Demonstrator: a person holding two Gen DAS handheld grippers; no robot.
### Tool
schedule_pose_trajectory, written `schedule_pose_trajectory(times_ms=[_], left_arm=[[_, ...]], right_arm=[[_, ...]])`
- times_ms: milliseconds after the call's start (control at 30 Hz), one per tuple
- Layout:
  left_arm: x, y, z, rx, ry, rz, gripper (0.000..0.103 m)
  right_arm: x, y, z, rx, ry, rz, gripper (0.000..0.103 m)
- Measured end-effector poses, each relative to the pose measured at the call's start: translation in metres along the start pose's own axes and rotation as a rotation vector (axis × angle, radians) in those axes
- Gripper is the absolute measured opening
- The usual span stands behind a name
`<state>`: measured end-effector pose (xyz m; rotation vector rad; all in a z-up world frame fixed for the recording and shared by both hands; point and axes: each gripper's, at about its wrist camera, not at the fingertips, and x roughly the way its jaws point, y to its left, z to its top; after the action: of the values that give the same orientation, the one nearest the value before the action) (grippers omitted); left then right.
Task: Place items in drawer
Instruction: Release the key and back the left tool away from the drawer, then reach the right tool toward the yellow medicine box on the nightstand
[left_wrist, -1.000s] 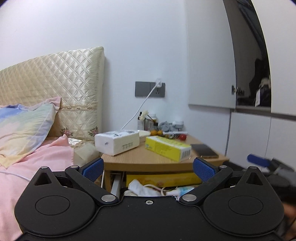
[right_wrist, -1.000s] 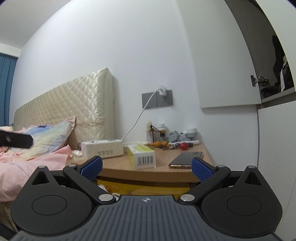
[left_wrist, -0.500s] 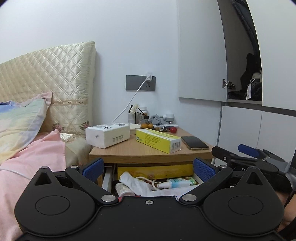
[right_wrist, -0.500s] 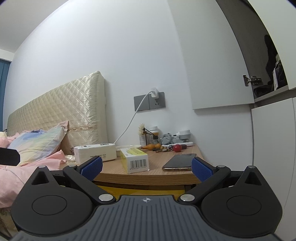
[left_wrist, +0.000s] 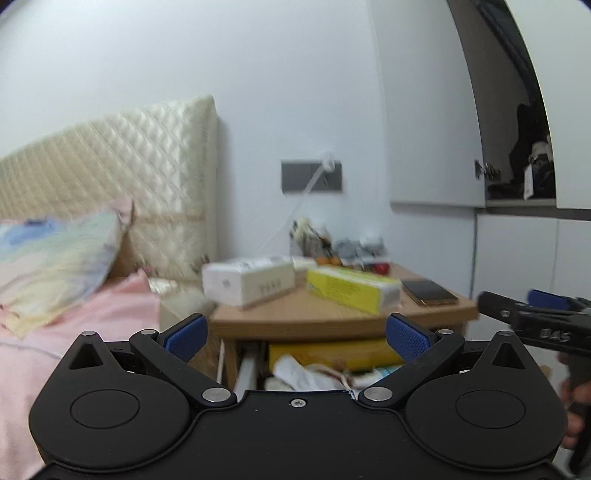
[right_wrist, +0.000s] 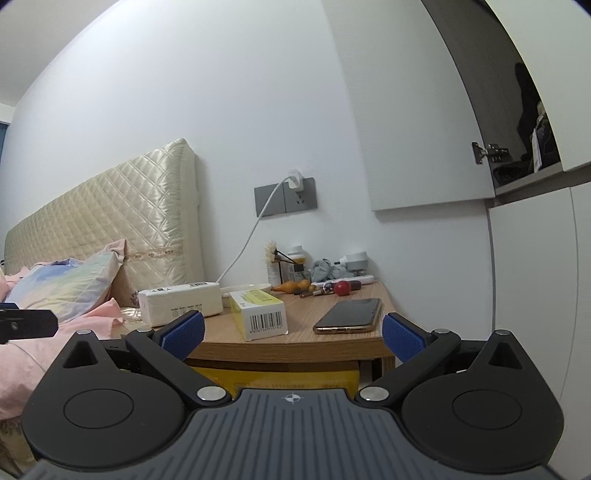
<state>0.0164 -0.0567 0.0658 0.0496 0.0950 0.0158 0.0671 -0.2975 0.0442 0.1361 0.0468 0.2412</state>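
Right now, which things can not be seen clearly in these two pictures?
- Drawer contents: left wrist view, hidden by that gripper's body; right wrist view shows only a yellow strip.
- Tissue pack and yellow box: left wrist view, motion blur; print unreadable.
- Small items at the nightstand's back: right wrist view, too small.

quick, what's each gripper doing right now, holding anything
Left gripper: open, holding nothing.
Right gripper: open, holding nothing.

A quilted cream headboard (right_wrist: 107, 218) is seen behind a pastel pillow (right_wrist: 62, 284). A white charger (right_wrist: 294, 180) is plugged into a grey wall socket (right_wrist: 285, 201).
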Motion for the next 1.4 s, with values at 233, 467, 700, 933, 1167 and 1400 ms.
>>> schedule_pose_trajectory(times_ms=[233,467,700,933,1167,1400], left_arm=[[0.023,0.005,-0.03,0.059,-0.03,0.026,0.102],[0.036,0.012,-0.055,0.086,-0.011,0.013,0.102],[0.041,0.016,-0.067,0.072,0.015,-0.006,0.102],[0.04,0.022,-0.067,0.051,0.005,-0.005,0.102],[0.037,0.024,-0.065,0.04,-0.006,-0.008,0.102],[0.042,0.028,-0.061,-0.002,0.011,-0.008,0.102]], right_arm=[[-0.004,0.007,0.002,-0.015,-0.009,-0.014,0.103],[0.001,0.018,0.002,-0.013,0.012,-0.012,0.103],[0.002,0.028,-0.003,0.004,0.01,0.001,0.103],[-0.002,0.032,-0.008,0.024,0.007,-0.002,0.103],[-0.003,0.037,-0.009,0.012,0.01,-0.006,0.103],[-0.007,0.034,-0.009,-0.039,-0.004,0.012,0.103]])
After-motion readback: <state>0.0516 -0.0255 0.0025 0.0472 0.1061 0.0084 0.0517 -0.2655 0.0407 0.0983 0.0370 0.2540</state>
